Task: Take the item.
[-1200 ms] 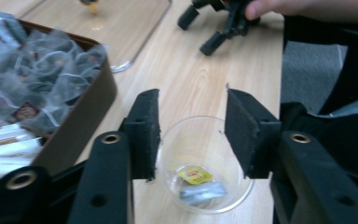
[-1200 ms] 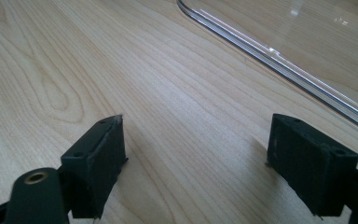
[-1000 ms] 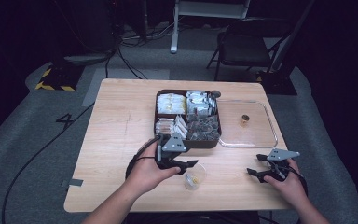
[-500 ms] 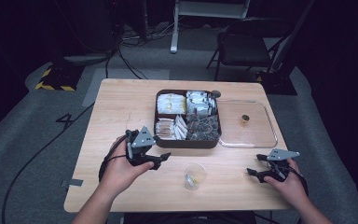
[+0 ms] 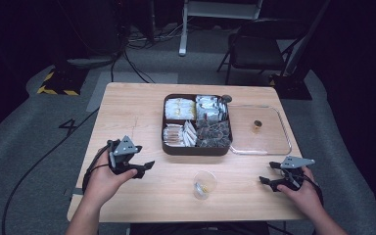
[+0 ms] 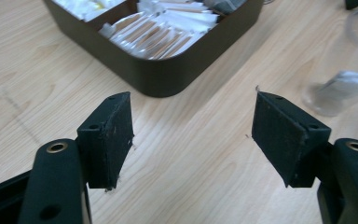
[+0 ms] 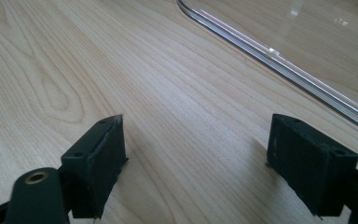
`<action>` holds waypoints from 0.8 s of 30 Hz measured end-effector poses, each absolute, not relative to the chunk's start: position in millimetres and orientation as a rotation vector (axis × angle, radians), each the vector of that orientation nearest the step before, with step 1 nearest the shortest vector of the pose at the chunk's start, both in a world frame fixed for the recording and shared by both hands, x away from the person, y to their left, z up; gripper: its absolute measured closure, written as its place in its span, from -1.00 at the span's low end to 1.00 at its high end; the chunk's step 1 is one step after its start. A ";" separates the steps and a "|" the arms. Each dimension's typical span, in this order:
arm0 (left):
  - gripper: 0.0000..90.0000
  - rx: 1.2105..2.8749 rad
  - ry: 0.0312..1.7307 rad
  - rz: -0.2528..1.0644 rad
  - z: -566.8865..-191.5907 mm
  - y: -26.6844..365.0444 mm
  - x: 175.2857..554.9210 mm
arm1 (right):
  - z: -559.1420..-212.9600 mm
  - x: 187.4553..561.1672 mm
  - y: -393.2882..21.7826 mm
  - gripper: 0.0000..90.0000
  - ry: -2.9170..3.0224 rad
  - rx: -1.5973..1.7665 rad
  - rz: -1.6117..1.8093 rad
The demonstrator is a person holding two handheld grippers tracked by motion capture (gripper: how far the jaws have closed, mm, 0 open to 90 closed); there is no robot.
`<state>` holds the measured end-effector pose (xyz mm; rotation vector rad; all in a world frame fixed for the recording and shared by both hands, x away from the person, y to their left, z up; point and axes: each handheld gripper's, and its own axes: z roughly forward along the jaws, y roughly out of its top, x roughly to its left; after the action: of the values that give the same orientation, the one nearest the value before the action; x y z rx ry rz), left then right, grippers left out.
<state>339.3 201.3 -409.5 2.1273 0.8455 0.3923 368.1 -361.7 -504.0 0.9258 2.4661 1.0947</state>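
Note:
A dark brown box (image 5: 196, 148) with several compartments of packets sits mid-table; its near corner (image 6: 158, 77) faces the left gripper view. A clear plastic cup (image 5: 204, 184) with something small and yellowish inside stands near the front edge, and its blurred base (image 6: 340, 88) is at the right of the left gripper view. My left gripper (image 5: 146, 169) rests at the table's left front, open and empty (image 6: 193, 135). My right gripper (image 5: 267, 174) sits at the right front, also open with nothing between its pads (image 7: 196, 163).
A clear lid (image 5: 274, 147) lies flat to the right of the box, with a small brown object (image 5: 257, 124) on it; its rim (image 7: 279, 65) crosses the right gripper view. A dark chair (image 5: 254, 49) and cables stand beyond the table's far edge.
My left gripper let go of the cup and drew back to the left. The cup stays upright near the front edge. The right gripper has not moved.

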 end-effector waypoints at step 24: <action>-0.44 2.184 1.118 0.354 -475.9 251.5 341.0 | -504.0 368.2 -361.7 -0.57 2.466 0.926 1.095</action>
<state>341.0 251.5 -475.9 2.1837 1.1181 0.3536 368.2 -361.7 -504.0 0.9257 2.4664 1.0948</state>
